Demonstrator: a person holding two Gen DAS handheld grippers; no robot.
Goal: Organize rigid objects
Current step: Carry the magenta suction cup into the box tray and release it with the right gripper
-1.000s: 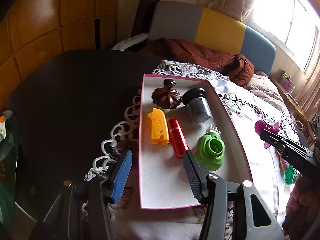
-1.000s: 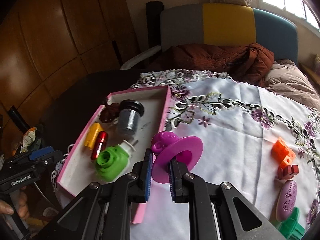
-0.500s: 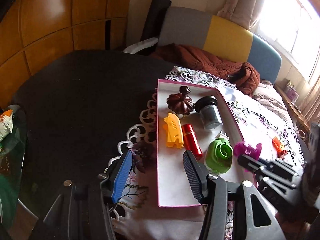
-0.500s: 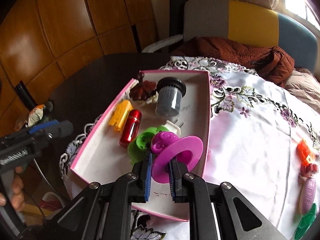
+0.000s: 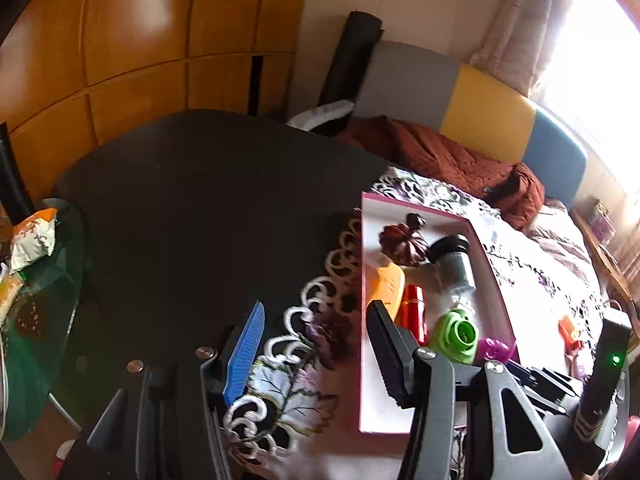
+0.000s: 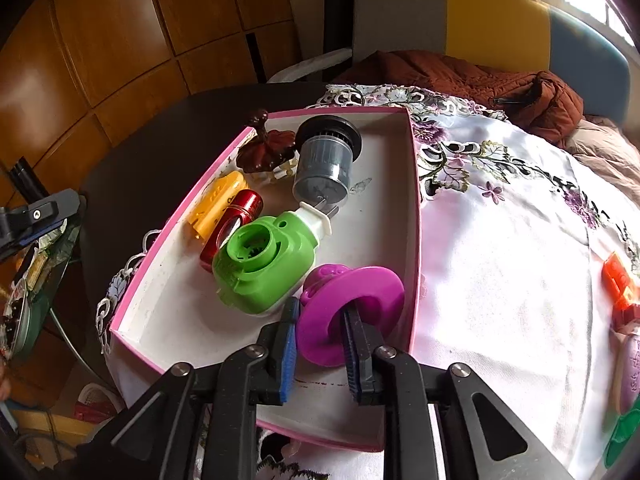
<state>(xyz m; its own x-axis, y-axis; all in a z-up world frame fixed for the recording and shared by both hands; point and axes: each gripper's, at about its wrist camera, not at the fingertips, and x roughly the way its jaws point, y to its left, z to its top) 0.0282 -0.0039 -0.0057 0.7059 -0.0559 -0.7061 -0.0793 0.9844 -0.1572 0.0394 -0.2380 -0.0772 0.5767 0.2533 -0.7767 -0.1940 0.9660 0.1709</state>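
A pink-rimmed white box (image 6: pixel 414 184) (image 5: pixel 498 284) lies on the embroidered cloth. In it are a green plug-in device (image 6: pixel 260 262) (image 5: pixel 458 334), a red cylinder (image 6: pixel 236 220) (image 5: pixel 414 312), a yellow piece (image 6: pixel 214 204) (image 5: pixel 386 284), a grey cylinder (image 6: pixel 324 166) (image 5: pixel 456 260) and a dark brown knob (image 6: pixel 268 148) (image 5: pixel 402 238). My right gripper (image 6: pixel 320 330) is shut on a purple ring-shaped piece (image 6: pixel 352 308) (image 5: pixel 494 348), held inside the box by the green device. My left gripper (image 5: pixel 316 344) is open and empty, left of the box over the cloth edge.
Orange pieces (image 6: pixel 620 284) (image 5: pixel 570 328), a purple oval (image 6: pixel 630 376) and a green piece (image 6: pixel 624 432) lie on the cloth at right. The dark table (image 5: pixel 200 208) stretches left. A brown jacket (image 6: pixel 480 80) lies on the sofa behind. A glass side table (image 5: pixel 28 300) with clutter stands far left.
My right gripper has carried the purple ring left and down into the box, next to the green device. My left gripper has drawn back to the left, away from the box.
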